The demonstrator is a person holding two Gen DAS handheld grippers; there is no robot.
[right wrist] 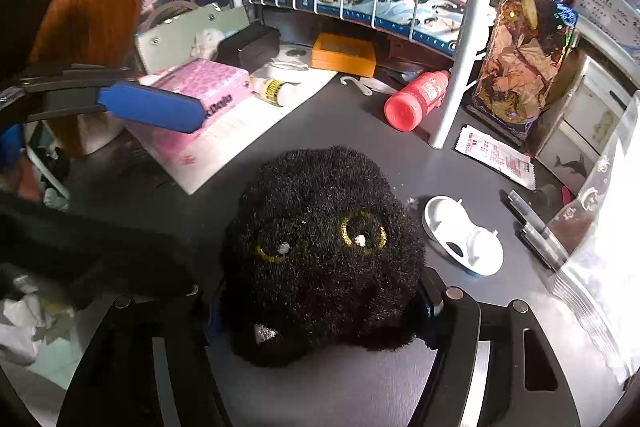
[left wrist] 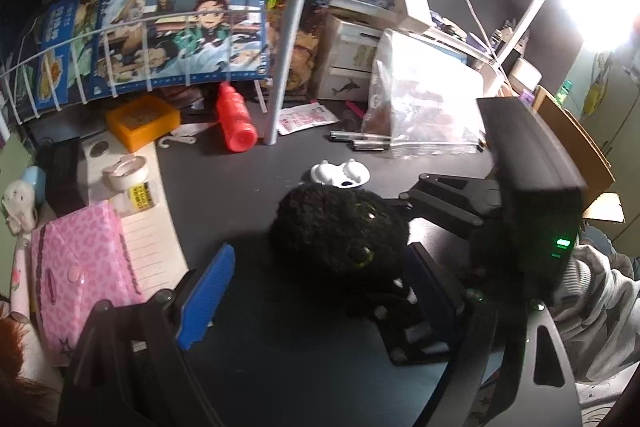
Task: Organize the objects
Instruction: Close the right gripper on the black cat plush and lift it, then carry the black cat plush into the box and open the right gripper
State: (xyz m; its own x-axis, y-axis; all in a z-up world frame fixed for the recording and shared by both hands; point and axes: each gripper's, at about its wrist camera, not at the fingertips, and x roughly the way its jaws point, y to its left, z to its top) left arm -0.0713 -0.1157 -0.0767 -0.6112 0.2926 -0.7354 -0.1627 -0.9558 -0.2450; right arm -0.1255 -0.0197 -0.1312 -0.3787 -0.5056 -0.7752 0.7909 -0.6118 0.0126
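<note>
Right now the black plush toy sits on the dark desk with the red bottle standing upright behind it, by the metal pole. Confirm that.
Not quite. The red bottle is not upright: it lies on its side on the dark desk, as the right wrist view shows. The rest holds: the black plush toy sits on the desk, and the bottle is behind it by the metal pole.

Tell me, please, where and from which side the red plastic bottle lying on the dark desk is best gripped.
Grip the red plastic bottle across the middle of its round body, coming from above. It lies on its side beside the silver pole, so jaws set across its width should clear the pole.
</note>
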